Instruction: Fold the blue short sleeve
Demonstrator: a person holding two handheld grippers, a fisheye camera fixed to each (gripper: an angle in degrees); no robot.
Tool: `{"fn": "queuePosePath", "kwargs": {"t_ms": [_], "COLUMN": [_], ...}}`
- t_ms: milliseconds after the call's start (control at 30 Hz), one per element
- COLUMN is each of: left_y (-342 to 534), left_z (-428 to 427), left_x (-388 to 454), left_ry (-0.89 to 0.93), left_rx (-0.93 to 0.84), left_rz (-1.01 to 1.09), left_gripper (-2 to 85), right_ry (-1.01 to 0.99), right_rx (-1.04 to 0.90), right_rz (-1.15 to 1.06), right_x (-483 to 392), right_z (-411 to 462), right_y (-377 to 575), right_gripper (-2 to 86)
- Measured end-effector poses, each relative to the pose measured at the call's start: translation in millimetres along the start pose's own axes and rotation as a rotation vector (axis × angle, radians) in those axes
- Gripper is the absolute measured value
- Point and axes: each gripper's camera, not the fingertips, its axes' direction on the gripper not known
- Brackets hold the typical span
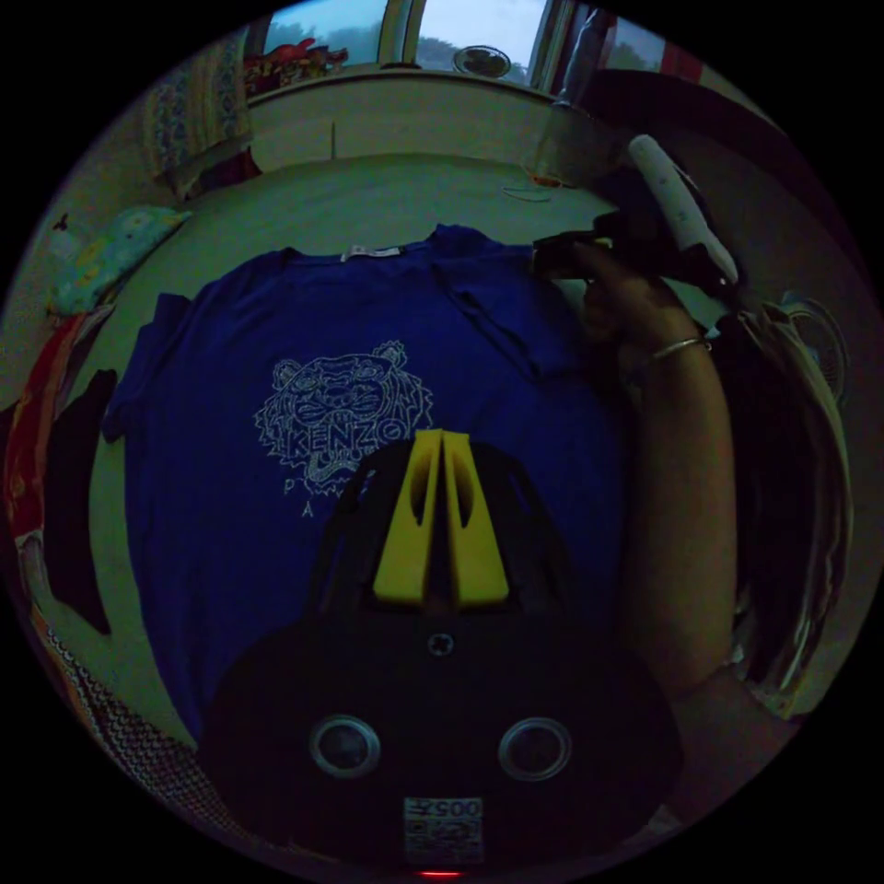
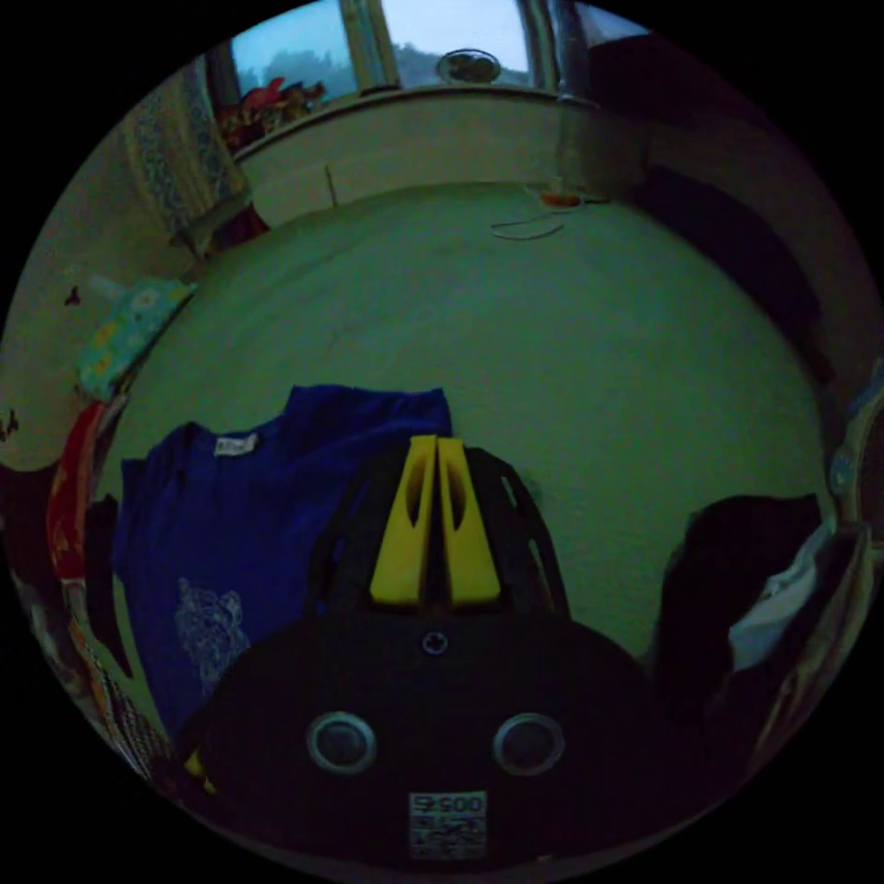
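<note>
A dim room with a pale green floor point(image 2: 571, 368) carries the blue short sleeve point(image 1: 276, 368), spread flat face up, one sleeve already turned in at the shoulder. The left claw point(image 1: 440, 442) hovers closed and empty over the print, while the right claw point(image 2: 436, 449), jaws together, sits at that shoulder edge; whether it pinches cloth I cannot tell. A thin or missed pinch could let the fold slip and skew.

Count: one blue shirt point(image 1: 368, 396) lay mid-frame in left gripper view, one printed tiger motif point(image 1: 343, 410) on it. Two grippers: left gripper point(image 1: 441, 440), right gripper point(image 2: 436, 447). One patterned pillow point(image 1: 110, 253) at left edge. One hand point(image 1: 631, 299) upper right, one bracelet point(image 1: 680, 347).
</note>
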Motion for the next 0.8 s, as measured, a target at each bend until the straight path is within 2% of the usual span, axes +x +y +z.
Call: {"fn": "queuePosePath", "kwargs": {"t_ms": [100, 167, 300, 367, 533, 667, 800], "left_y": [2.1, 3.1, 6.2, 7.7, 12.6, 16.8, 18.0], "left_z": [-2.7, -4.2, -8.6, -10.7, -18.9, -30.0, -46.2], "left_x": [10.8, 15.8, 27.6, 32.5, 43.8, 51.3, 68.7], "left_ry": [-0.004, 0.002, 0.001, -0.004, -0.018, 0.01, 0.001], "left_rx": [0.001, -0.001, 0.0, 0.001, 0.008, 0.048, 0.095], "left_rz": [0.003, 0.0, 0.0, 0.002, -0.008, 0.025, 0.165], "left_gripper": [-0.6, -0.5, -0.5, -0.5, -0.5, -0.5, -0.6], "right_ry": [0.057, 0.118, 0.104, 0.18, 0.2, 0.056, -0.057], "right_rx": [0.007, 0.001, -0.009, 0.015, -0.215, -0.312, -0.334], "right_rz": [-0.042, -0.155, -0.277, -0.361, -0.587, -0.615, -0.599], "right_x": [-10.9, -27.4, -51.1, -70.0, -102.3, -111.5, -119.5], "right_z": [-36.3, -66.5, -90.6, -94.1, -76.1, -76.1, -82.9], "right_y": [-8.7, -10.0, -13.4, -18.5, -28.3, -41.3, -53.5], "right_gripper": [-1.3, -1.3, -1.2, -1.2, -1.2, -1.3, -1.3]}}
